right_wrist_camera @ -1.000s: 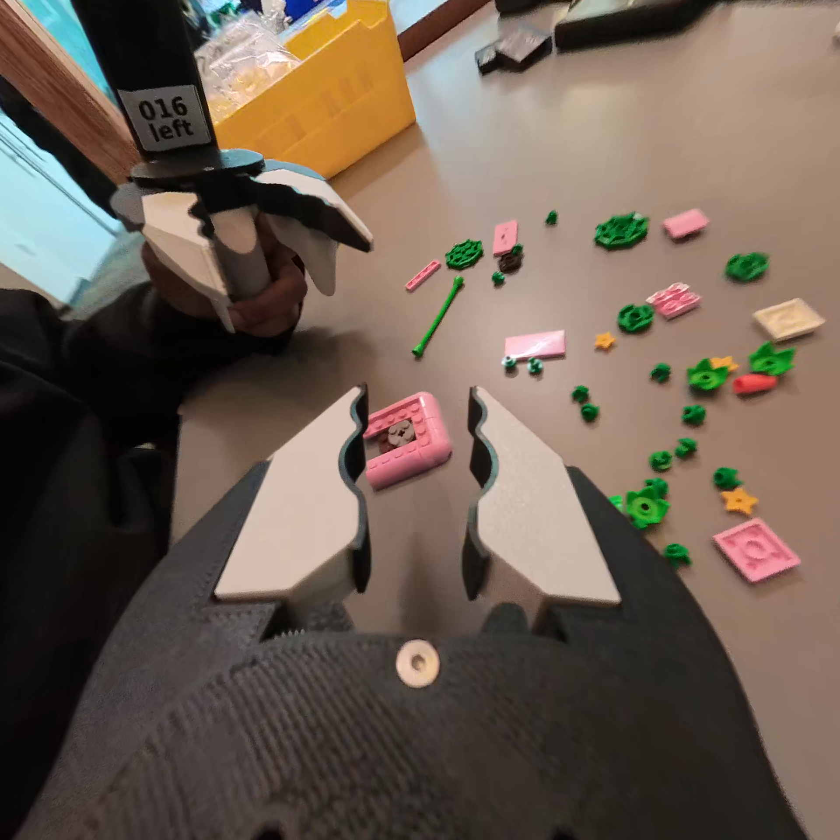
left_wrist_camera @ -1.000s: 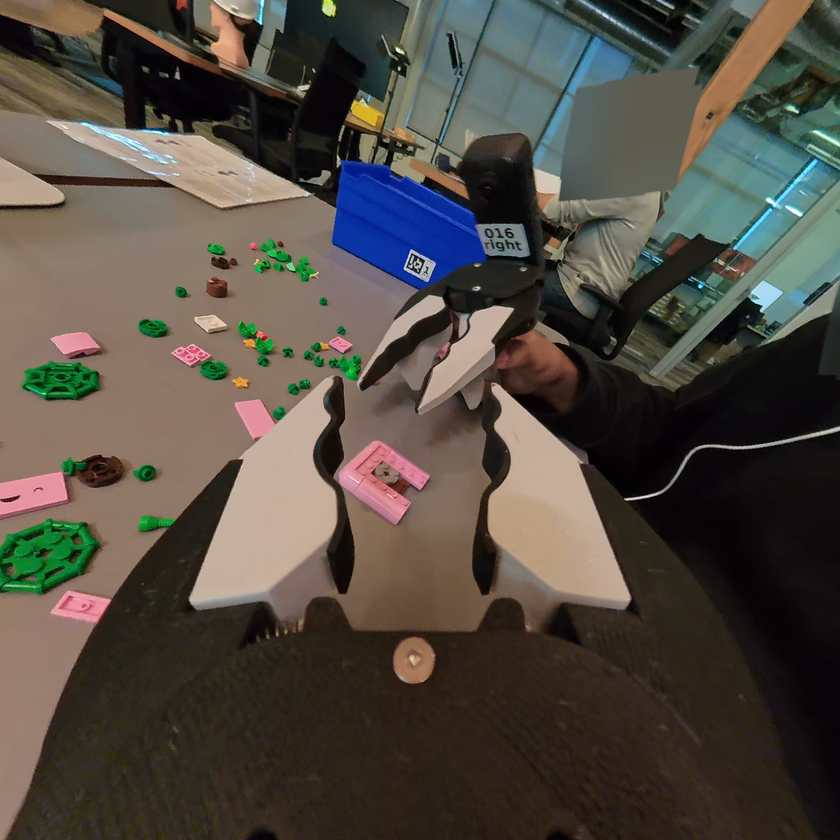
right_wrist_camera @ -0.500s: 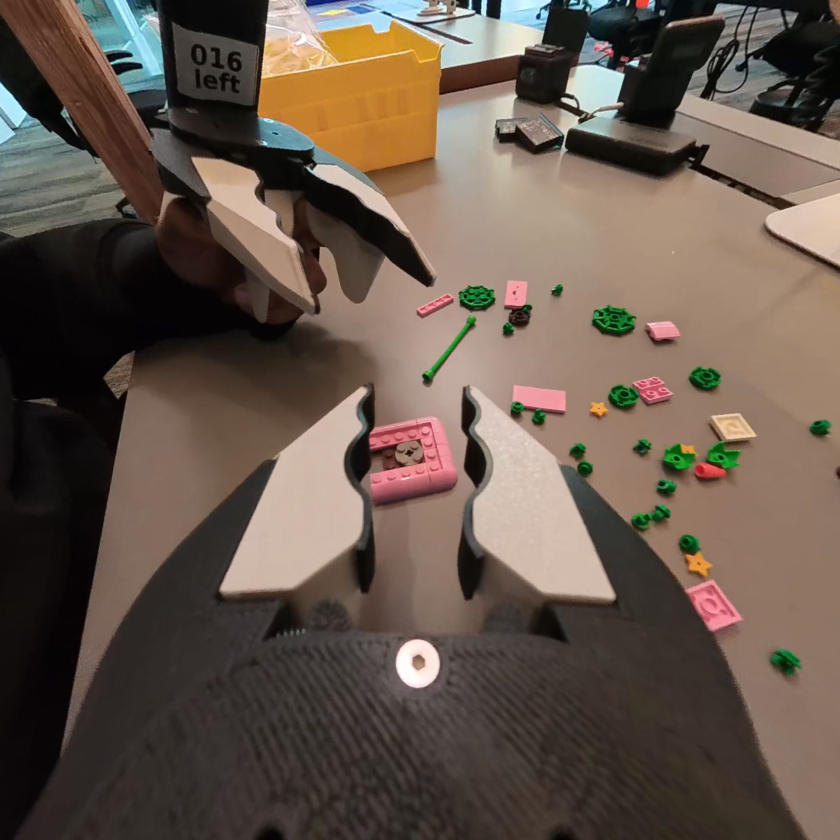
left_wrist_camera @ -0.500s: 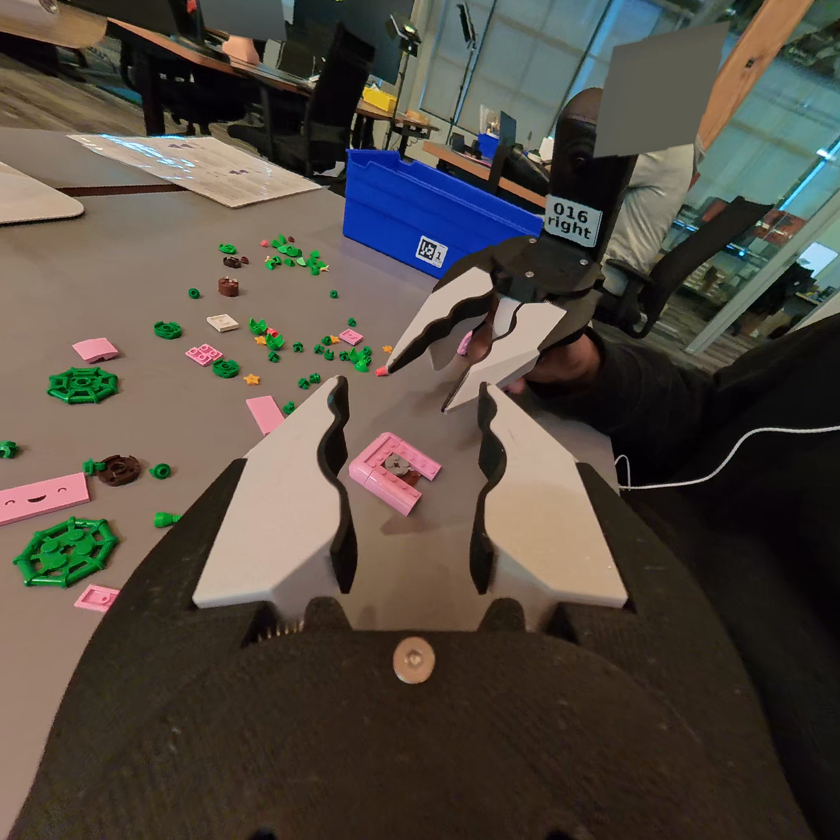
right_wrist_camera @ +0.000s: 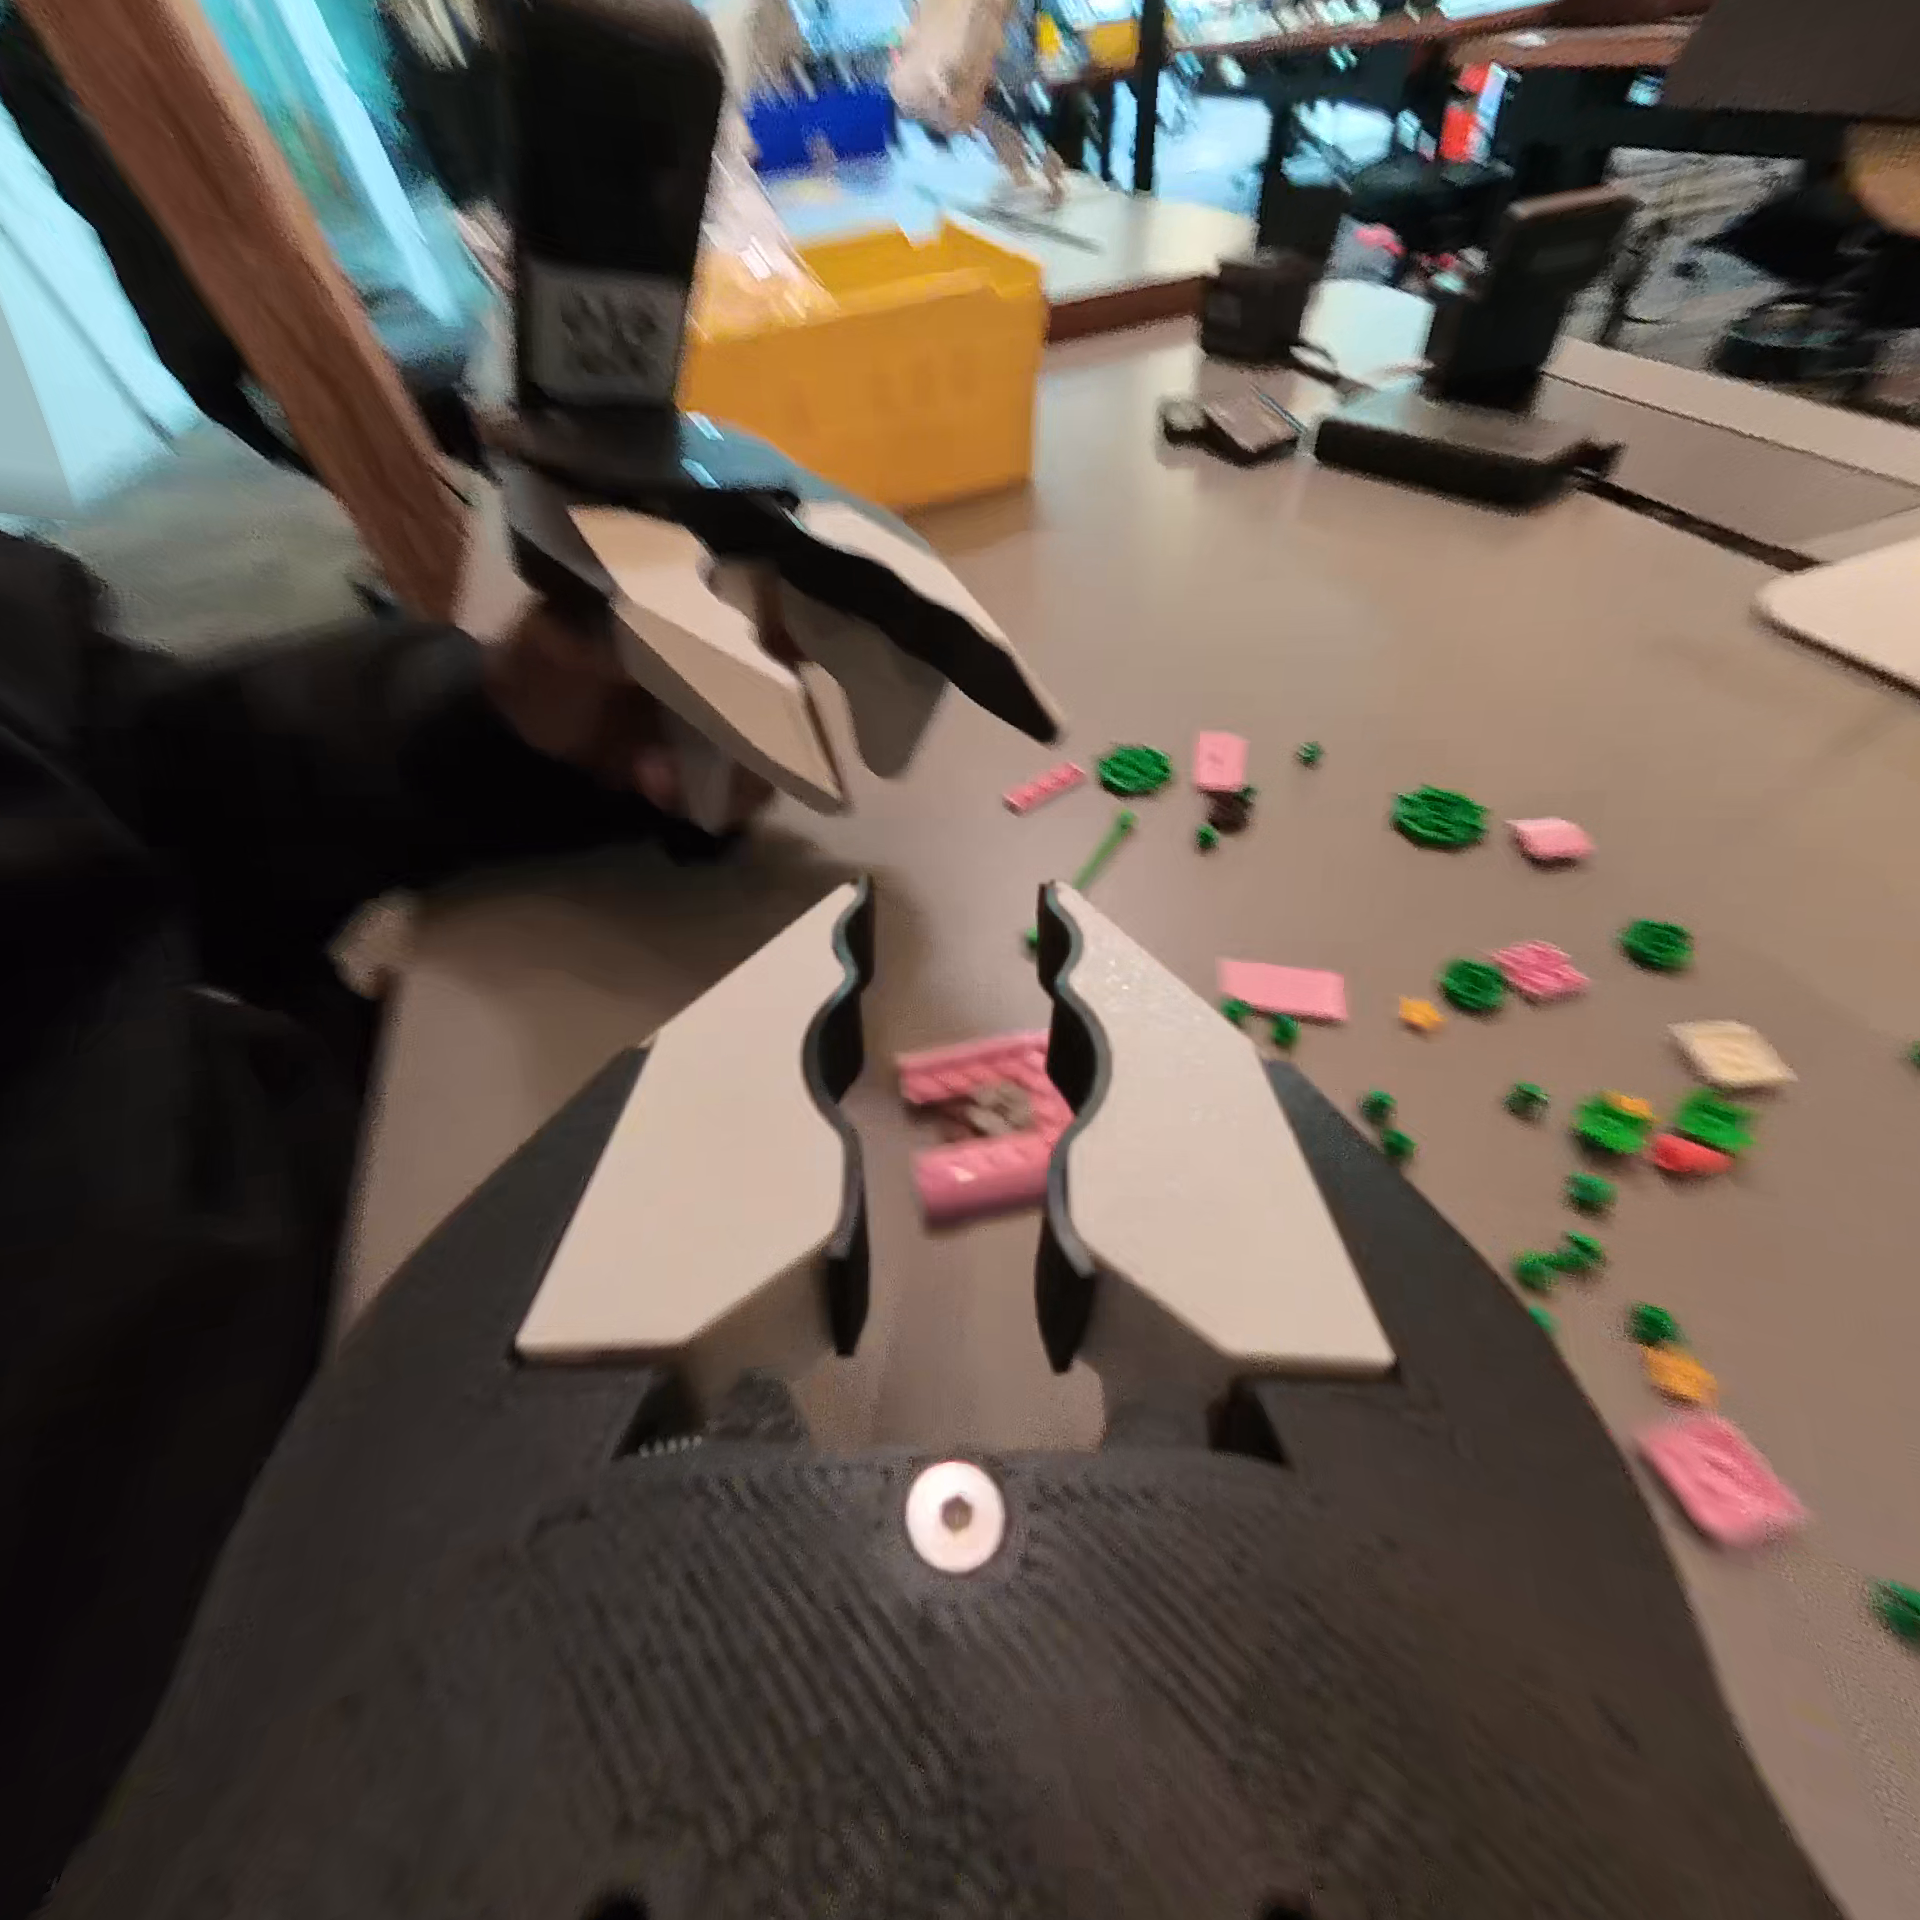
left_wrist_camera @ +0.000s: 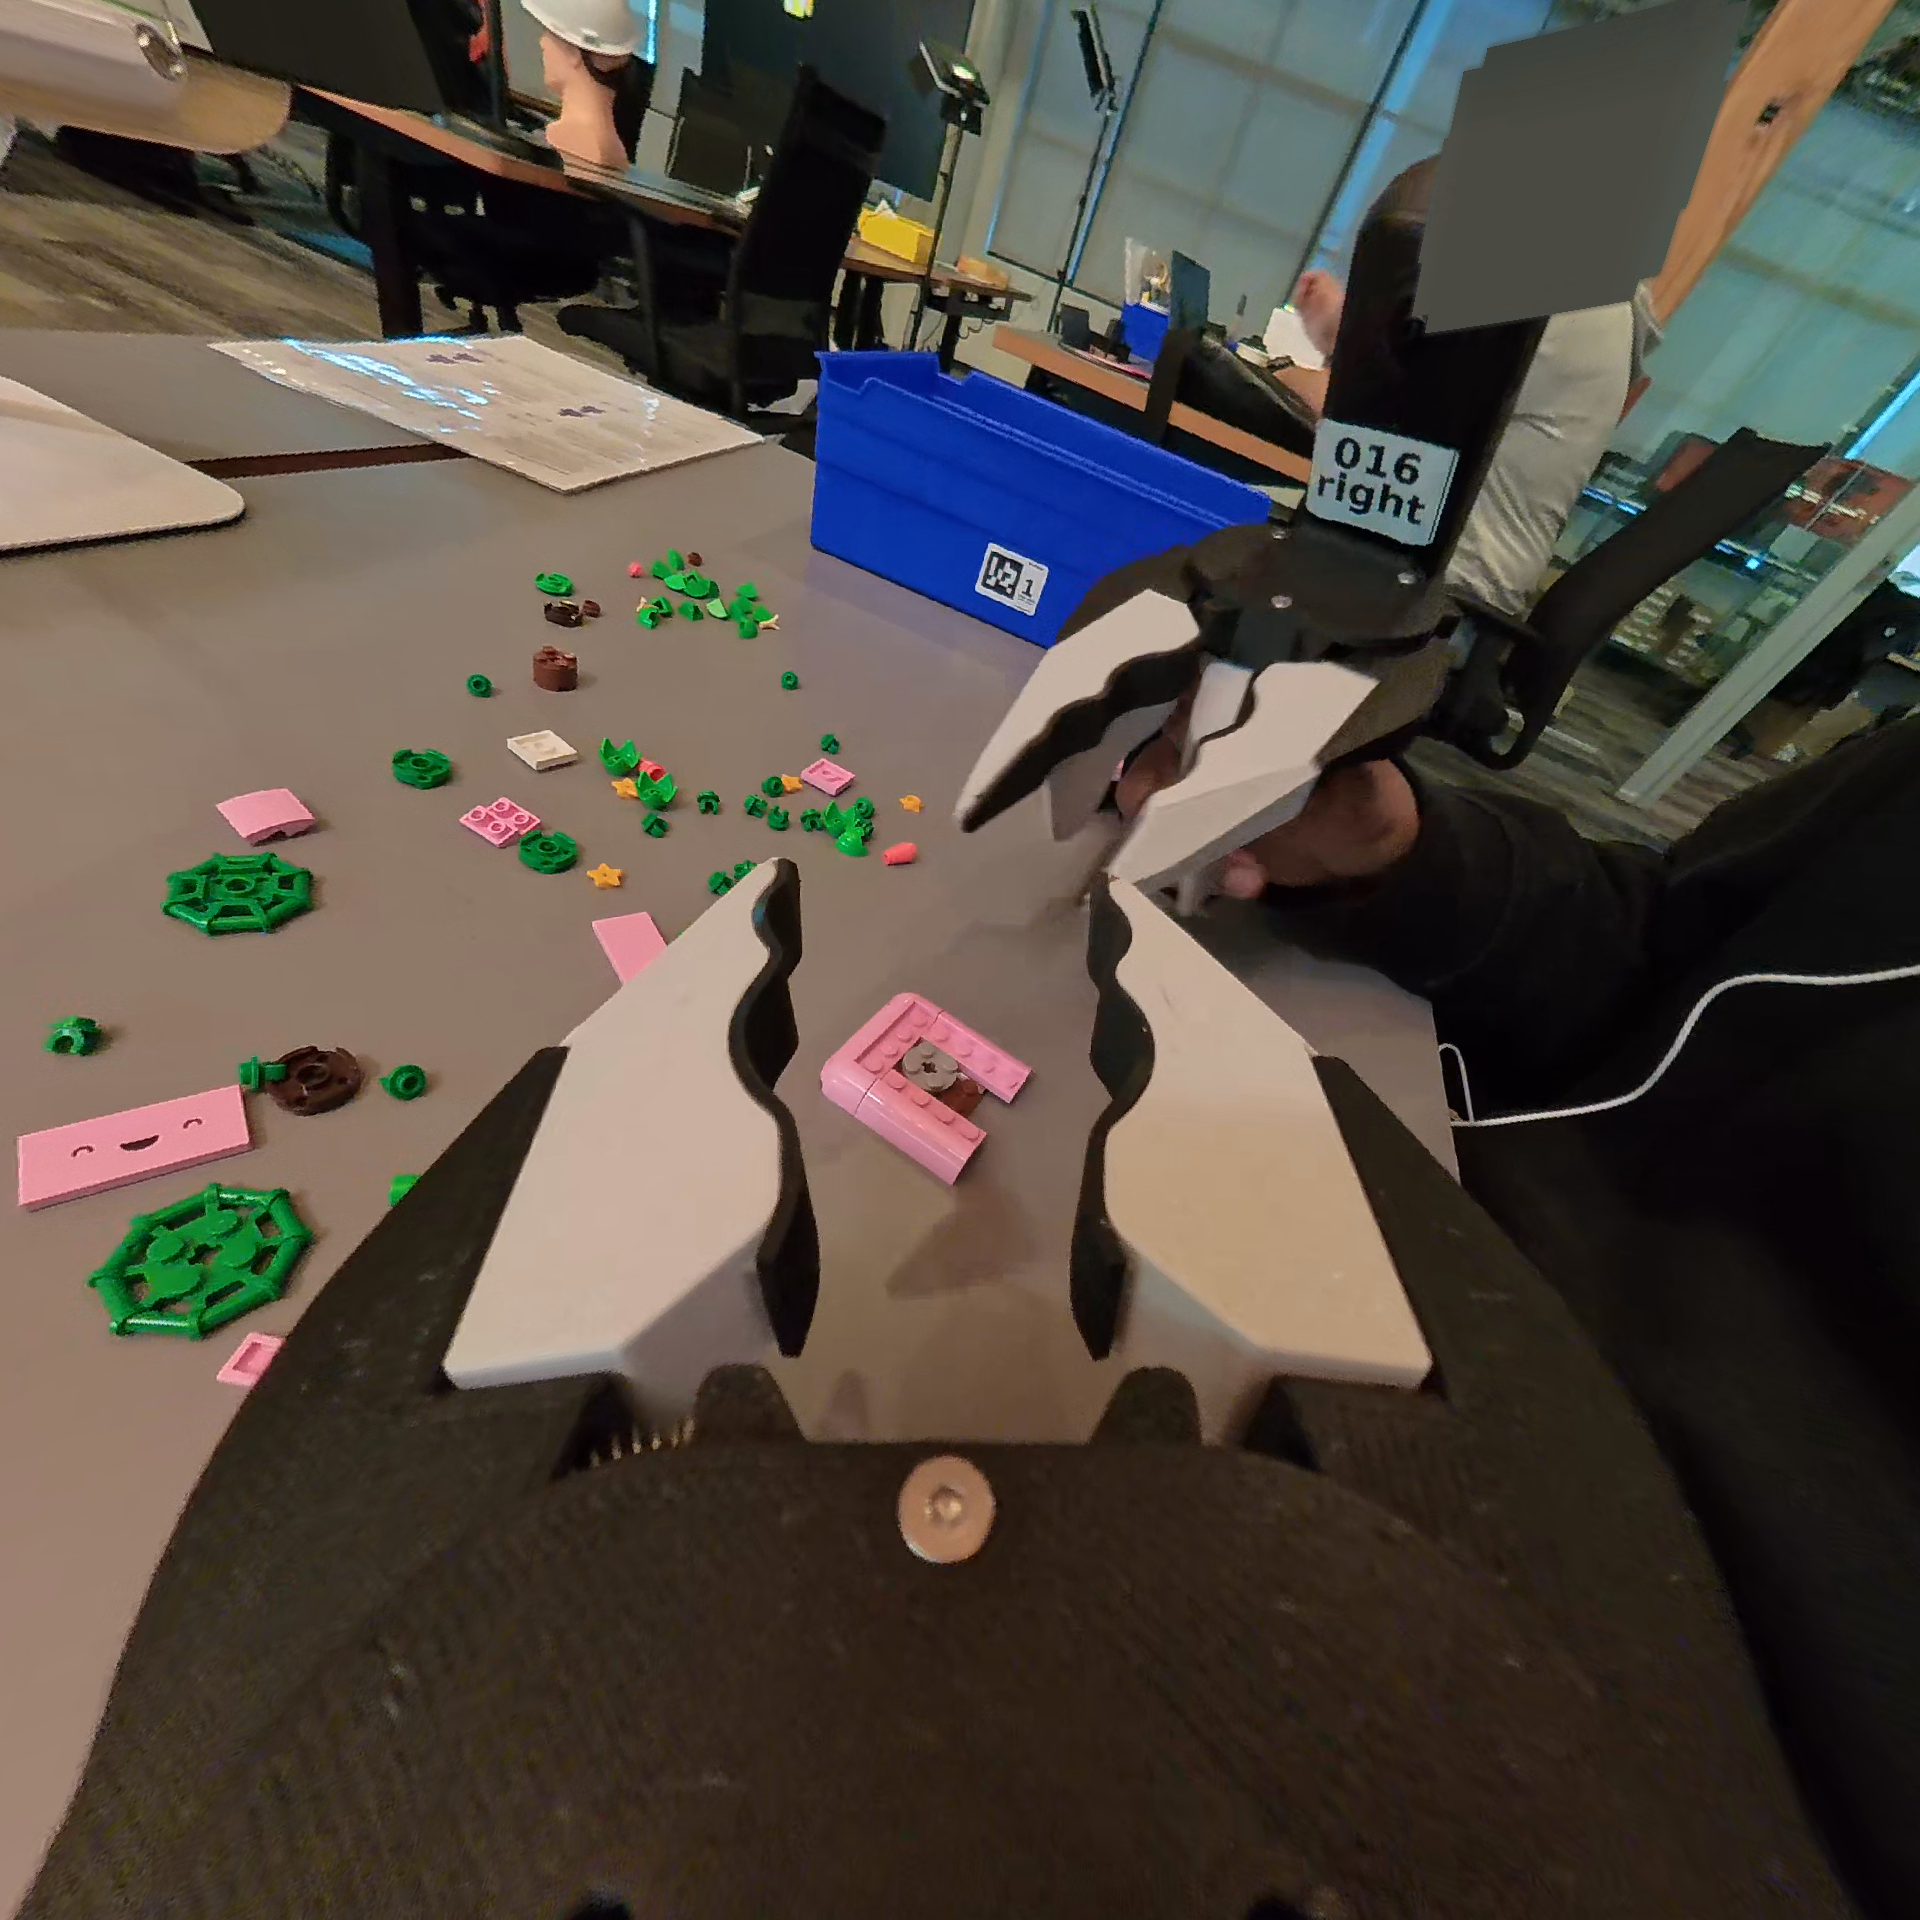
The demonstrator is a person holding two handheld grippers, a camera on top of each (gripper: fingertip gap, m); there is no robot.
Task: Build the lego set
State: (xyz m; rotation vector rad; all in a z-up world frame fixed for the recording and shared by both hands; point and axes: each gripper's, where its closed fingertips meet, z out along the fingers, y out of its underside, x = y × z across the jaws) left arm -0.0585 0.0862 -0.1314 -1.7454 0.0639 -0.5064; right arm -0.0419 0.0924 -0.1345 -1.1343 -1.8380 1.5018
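Left wrist view: pink U-shaped lego frame (left_wrist_camera: 920,1081), grey stud inside, flat on grey desk (left_wrist_camera: 312,644), frame centre. Left hand-held gripper (left_wrist_camera: 940,894) spread, empty, flanking it. Right hand-held gripper (left_wrist_camera: 1039,852) upper right, spread, empty. Loose green and pink pieces (left_wrist_camera: 665,790) left.

Bare table (left_wrist_camera: 935,1268) around pink frame (left_wrist_camera: 920,1081); scattered pieces (left_wrist_camera: 665,790) farther left.
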